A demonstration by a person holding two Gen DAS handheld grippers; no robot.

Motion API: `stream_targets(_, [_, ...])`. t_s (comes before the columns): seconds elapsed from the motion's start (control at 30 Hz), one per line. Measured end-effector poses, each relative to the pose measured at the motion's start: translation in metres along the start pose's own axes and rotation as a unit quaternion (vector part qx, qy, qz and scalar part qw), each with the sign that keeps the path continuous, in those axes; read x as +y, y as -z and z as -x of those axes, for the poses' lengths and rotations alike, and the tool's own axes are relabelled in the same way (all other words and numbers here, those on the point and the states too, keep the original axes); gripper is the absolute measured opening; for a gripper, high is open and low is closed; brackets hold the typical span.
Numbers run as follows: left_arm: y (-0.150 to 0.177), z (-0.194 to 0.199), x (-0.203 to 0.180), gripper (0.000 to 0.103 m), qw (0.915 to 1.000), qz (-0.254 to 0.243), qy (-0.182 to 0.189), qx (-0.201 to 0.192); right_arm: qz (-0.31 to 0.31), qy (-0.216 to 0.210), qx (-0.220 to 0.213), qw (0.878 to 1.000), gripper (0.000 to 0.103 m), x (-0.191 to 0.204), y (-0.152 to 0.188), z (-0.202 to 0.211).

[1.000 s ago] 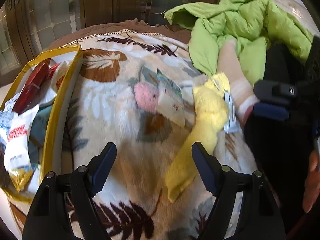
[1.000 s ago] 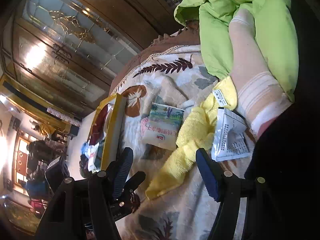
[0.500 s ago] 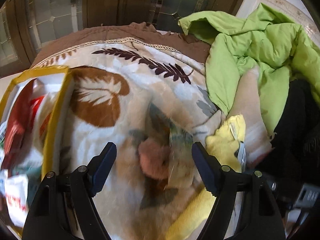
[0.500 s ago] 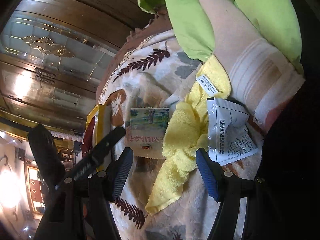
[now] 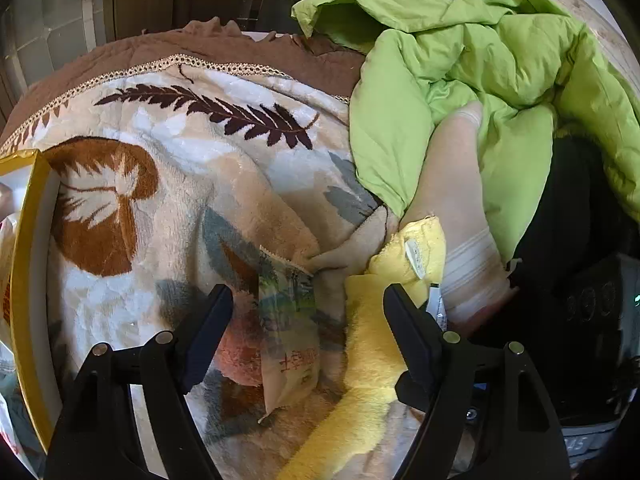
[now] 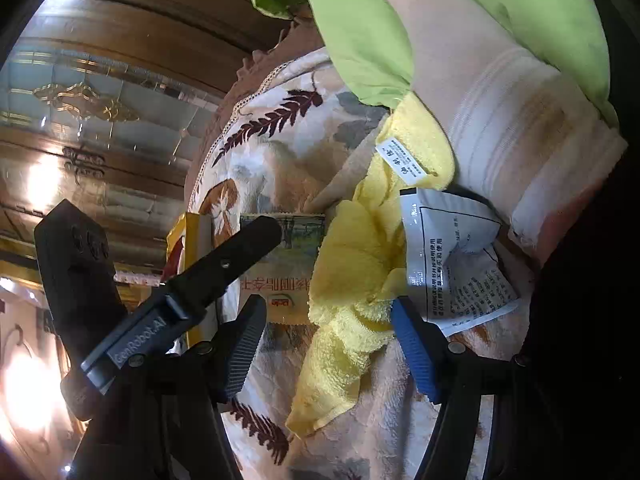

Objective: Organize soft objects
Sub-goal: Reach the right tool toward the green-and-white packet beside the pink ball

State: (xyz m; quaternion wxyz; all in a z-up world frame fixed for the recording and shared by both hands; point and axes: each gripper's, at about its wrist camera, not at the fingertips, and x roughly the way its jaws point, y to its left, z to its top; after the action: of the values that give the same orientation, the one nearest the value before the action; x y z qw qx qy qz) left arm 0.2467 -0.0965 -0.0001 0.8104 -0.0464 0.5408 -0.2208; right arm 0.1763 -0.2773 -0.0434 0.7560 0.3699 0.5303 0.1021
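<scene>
A yellow towel (image 6: 352,276) lies crumpled on the leaf-patterned blanket (image 5: 168,200). My right gripper (image 6: 330,346) is open, its fingers on either side of the towel's middle. A green-printed sachet (image 5: 290,340) lies just left of the towel (image 5: 372,356). My left gripper (image 5: 308,320) is open and low over the blanket, with the sachet between its fingers. A white printed sachet (image 6: 452,268) rests on the towel's right side. One left gripper finger (image 6: 240,252) crosses in front of the green-printed sachet (image 6: 292,276) in the right wrist view.
A pale striped sock (image 5: 460,208) lies beside the towel, its toe under a crumpled green quilt (image 5: 480,60). A yellow-rimmed box (image 5: 24,280) with snack packets stands at the left edge. Dark cloth fills the right side. Wood-and-glass cabinets stand behind.
My left gripper moved forward and down until the green-printed sachet came between its fingers. My right gripper closed in on the yellow towel. Both stayed open.
</scene>
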Motion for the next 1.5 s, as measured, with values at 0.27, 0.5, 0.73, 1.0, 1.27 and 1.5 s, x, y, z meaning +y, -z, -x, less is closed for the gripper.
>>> stream_targets(0.27, [-0.001, 0.002, -0.005, 0.078, 0.9996, -0.007, 0.025, 0.014, 0.000, 0.002, 0.005, 1.000, 0.068, -0.003, 0.001, -0.001])
stream_targets(0.5, [0.002, -0.002, -0.010, 0.078, 0.9965, 0.014, 0.077, 0.031, -0.007, -0.005, 0.007, 1.000, 0.068, -0.007, 0.002, 0.002])
stream_targets(0.73, [0.007, 0.014, 0.019, 0.078, 0.9995, 0.027, 0.013, 0.012, -0.001, -0.033, 0.009, 0.999, 0.068, -0.002, 0.004, 0.007])
stream_targets(1.0, [0.009, 0.024, 0.064, 0.078, 0.9966, 0.060, -0.056, -0.001, 0.094, -0.052, 0.021, 0.994, 0.068, 0.057, 0.005, 0.009])
stream_targets(1.27, [0.003, 0.041, 0.096, 0.078, 0.9869, 0.101, -0.122, -0.029, 0.177, 0.081, 0.070, 0.978, 0.067, 0.100, -0.012, -0.050])
stream_targets(1.5, [0.000, 0.041, 0.105, 0.078, 0.9864, 0.112, -0.117, -0.029, 0.256, 0.207, 0.088, 0.940, 0.067, 0.101, -0.013, -0.081])
